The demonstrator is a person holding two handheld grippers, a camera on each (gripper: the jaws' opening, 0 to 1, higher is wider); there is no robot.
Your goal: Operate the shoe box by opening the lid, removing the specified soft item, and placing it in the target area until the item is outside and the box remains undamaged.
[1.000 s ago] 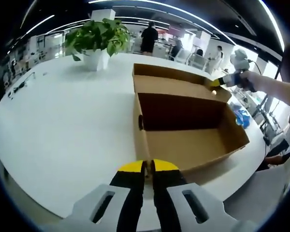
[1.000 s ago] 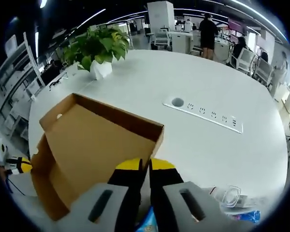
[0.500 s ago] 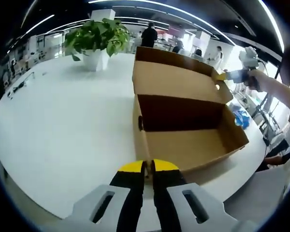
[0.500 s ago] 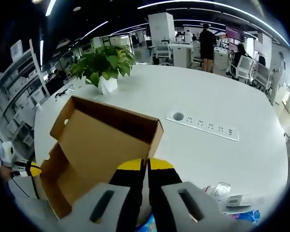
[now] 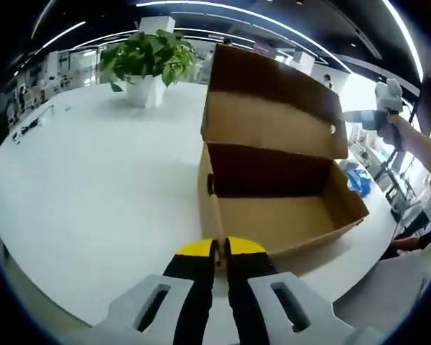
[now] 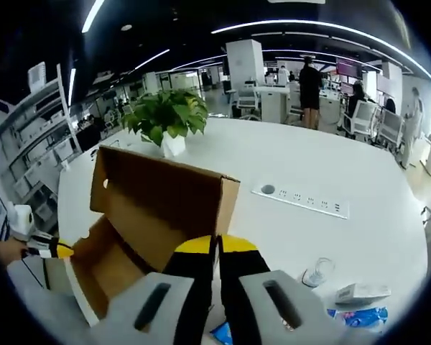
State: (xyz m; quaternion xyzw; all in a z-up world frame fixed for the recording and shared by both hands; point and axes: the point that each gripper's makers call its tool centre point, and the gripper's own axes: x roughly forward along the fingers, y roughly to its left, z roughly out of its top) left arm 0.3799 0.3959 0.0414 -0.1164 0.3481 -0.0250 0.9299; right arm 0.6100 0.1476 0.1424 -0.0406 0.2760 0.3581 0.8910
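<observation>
Shoe box point(image 5: 273, 208) sits on the white bench point(image 5: 93, 180), near its edge; lid point(image 5: 273, 108) is raised, roughly upright, hinged at the far side. Opening is judged nearly done; the soft item is not seen inside, so removal and placing are left. Left gripper point(image 5: 220, 248) is closed at the near box wall, nothing seen held. Right gripper point(image 6: 217, 246) is closed at the lid edge; a pinch cannot be confirmed. Right gripper view adds a blue packet point(image 6: 363, 316) and power strip point(image 6: 302, 198).

Shoe box point(image 5: 273, 215) matt brown cardboard; table point(image 5: 93, 187) smooth glossy white.
</observation>
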